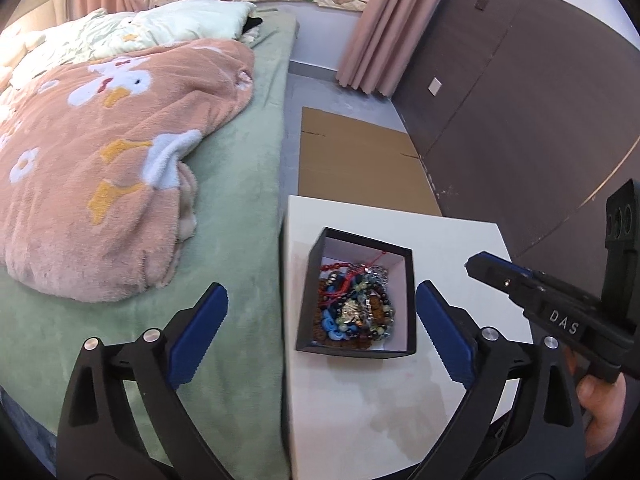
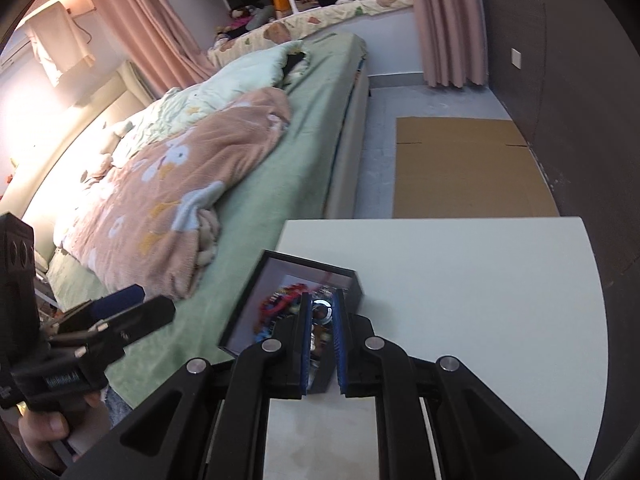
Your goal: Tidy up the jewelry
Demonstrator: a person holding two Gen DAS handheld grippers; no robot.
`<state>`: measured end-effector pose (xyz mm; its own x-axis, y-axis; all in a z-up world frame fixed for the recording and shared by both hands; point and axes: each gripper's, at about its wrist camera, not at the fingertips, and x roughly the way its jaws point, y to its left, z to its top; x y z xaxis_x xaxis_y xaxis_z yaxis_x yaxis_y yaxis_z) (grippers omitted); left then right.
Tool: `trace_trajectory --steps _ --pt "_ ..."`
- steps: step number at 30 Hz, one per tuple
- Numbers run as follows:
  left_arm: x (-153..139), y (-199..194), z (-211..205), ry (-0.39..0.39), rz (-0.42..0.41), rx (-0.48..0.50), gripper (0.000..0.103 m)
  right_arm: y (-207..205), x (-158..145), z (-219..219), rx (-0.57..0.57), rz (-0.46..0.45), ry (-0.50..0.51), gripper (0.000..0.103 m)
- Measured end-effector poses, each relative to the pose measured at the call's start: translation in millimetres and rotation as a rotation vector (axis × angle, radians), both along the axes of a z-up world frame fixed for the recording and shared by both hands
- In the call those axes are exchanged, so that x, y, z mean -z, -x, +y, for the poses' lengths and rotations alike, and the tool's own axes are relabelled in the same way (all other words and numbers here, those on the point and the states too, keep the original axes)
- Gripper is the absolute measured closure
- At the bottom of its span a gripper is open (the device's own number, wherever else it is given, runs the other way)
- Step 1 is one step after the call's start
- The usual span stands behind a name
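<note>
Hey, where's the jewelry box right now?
The jewelry box sits on the white table near its bed-side edge, between the open left gripper's fingers in the left wrist view.

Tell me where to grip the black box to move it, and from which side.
Pinch one upright wall of the black box from above, one finger inside and one outside. The near right wall looks best: the top is open, the rim is thin and straight, and the beads lie lower down.

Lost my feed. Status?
Left gripper open, straddling the jewelry box. Right gripper nearly closed, empty, above jewelry. Nothing blocking.
</note>
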<state>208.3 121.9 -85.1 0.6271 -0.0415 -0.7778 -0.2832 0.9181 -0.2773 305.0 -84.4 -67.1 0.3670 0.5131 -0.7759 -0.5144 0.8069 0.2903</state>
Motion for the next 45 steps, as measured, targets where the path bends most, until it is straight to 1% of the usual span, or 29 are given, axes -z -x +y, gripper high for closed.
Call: trace_trajectory --steps 4,8,16,19,20,21,22,23,25,27,35,40,42,44,45 --pt "-2 6 13 0.001 -0.001 -0.017 0.006 -1 -3 16 -0.019 0.003 -0.006 0.093" --pt "-3 14 25 0.000 0.000 -0.041 0.006 -7 3 27 -0.032 0.029 -0.022 0.093" --pt "-9 24 37 0.006 -0.010 -0.071 0.006 -20 5 34 -0.033 0.063 -0.044 0.092" --pt "-10 25 39 0.012 -0.011 -0.075 0.006 -26 8 39 -0.037 0.093 -0.051 0.085" --pt "-11 25 39 0.013 -0.011 -0.076 0.006 -26 8 40 -0.040 0.096 -0.055 0.066" --pt "-11 26 39 0.013 -0.012 -0.076 0.006 -26 7 40 -0.034 0.086 -0.057 0.039" --pt "-11 26 38 0.014 -0.013 -0.075 0.006 -23 4 37 -0.021 0.059 -0.060 0.031" --pt "-12 26 37 0.013 -0.015 -0.075 0.006 -21 2 35 -0.016 0.047 -0.061 0.031" --pt "-14 26 35 0.013 -0.017 -0.072 0.006 -20 2 27 -0.011 0.063 -0.072 0.032" --pt "-16 27 31 0.013 -0.022 -0.064 0.006 -16 1 19 0.004 0.054 -0.060 0.032" --pt "-31 32 4 -0.021 -0.054 -0.022 0.006 6 -11 -30 0.038 0.041 -0.067 0.031" --pt "-44 40 -18 -0.048 -0.075 0.011 0.005 25 -23 -59 0.066 0.012 -0.065 0.024" --pt "-49 45 -28 -0.061 -0.082 0.028 0.005 35 -29 -73 0.079 -0.001 -0.072 0.014" --pt "-53 49 -39 -0.080 -0.084 0.044 0.005 45 -35 -87 0.098 -0.021 -0.078 0.008" --pt "-54 51 -42 -0.083 -0.084 0.051 0.005 48 -38 -92 0.104 -0.029 -0.078 0.008"
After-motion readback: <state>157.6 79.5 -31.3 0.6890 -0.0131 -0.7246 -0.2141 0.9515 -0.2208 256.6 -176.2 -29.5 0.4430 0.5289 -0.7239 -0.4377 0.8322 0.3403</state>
